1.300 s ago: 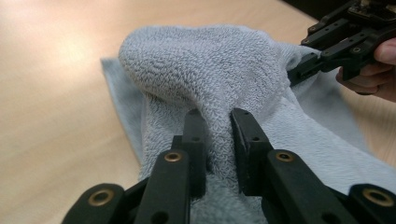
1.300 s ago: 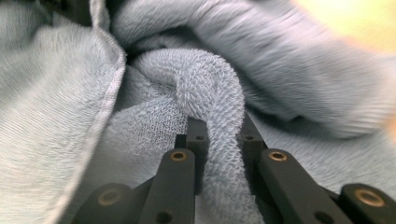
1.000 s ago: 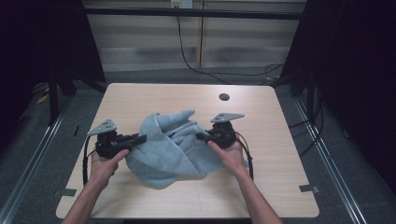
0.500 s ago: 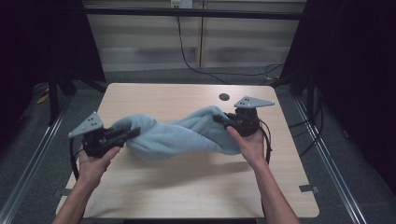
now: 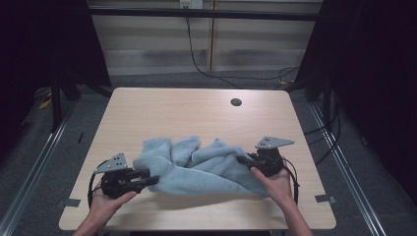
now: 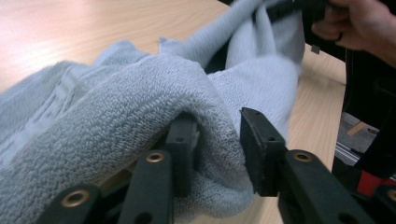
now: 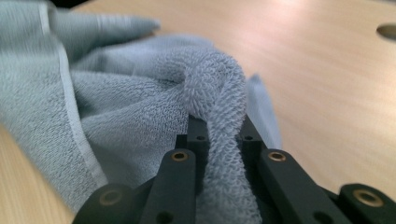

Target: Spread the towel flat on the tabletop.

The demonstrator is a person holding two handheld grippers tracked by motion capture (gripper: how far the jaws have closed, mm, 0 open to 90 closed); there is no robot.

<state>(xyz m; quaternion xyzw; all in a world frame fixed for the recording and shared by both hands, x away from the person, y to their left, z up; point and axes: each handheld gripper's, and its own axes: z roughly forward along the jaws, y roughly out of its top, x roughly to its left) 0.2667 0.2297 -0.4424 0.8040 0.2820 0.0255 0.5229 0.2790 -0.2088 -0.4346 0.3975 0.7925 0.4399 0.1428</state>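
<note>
Gripping towel | right tongs clenched | left tongs just opening, towel between

Crumpled light-blue towel on table's near half

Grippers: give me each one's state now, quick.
Left gripper: jaws have just been opening; towel between them, right pad clear of it.
Right gripper: shut on a towel fold.
</note>
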